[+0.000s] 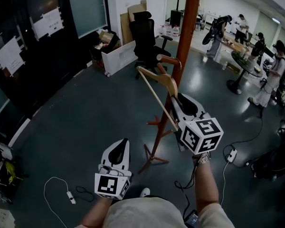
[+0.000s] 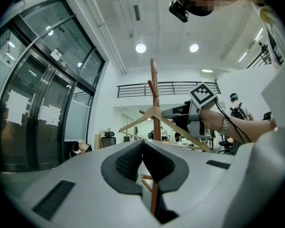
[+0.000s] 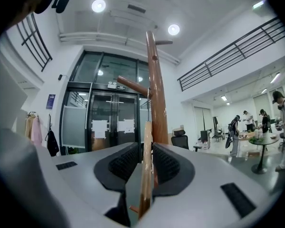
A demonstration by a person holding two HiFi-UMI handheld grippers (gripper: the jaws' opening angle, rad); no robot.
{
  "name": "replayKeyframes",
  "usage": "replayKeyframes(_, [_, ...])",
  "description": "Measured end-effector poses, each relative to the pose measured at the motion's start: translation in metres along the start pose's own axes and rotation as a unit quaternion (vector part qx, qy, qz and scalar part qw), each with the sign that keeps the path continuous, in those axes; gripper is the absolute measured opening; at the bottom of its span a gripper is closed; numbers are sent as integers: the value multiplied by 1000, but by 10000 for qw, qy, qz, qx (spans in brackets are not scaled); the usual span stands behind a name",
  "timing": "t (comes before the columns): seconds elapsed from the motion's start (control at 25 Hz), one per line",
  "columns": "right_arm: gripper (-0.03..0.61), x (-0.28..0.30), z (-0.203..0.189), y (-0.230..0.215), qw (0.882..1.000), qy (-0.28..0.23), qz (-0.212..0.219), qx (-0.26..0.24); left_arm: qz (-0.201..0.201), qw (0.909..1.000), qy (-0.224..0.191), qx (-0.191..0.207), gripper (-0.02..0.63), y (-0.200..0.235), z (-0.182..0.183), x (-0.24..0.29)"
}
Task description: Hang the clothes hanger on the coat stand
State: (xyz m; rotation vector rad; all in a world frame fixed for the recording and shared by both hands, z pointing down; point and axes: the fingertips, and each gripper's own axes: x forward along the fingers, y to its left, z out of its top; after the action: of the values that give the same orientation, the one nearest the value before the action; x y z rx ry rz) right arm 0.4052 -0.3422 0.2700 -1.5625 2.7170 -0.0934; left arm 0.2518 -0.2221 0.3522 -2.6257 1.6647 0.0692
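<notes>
- Two things matter for this step, I judge: keep the clothes hanger (image 1: 167,81) level, and settle its hook fully over a peg (image 1: 168,59) before I ease the grip, or it may slide off.
- My right gripper (image 1: 176,99) has its jaws pinched narrow on one wooden arm of the hanger. It holds the hanger up just beside the pole of the coat stand (image 1: 187,27).
- I cannot tell whether the hook already rests on the peg.
- My left gripper (image 2: 142,148) has its jaws together on nothing and hangs low, apart from the hanger.
</notes>
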Motion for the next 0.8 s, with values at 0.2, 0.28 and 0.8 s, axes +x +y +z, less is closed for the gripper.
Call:
replayKeyframes(0.2, [83, -11, 0, -4, 9998, -38, -164, -122, -118, 9999, -16, 47, 12, -4, -4, 0])
replayKeyframes(0.28, [83, -17, -8, -10, 9997, 4, -253, -74, -165, 9998, 36, 59, 12, -5, -10, -2])
replayKeyframes(0.8, [80, -129, 30, 9, 9875, -1461, -587, -77, -78, 9996, 155, -233, 12, 6, -29, -15])
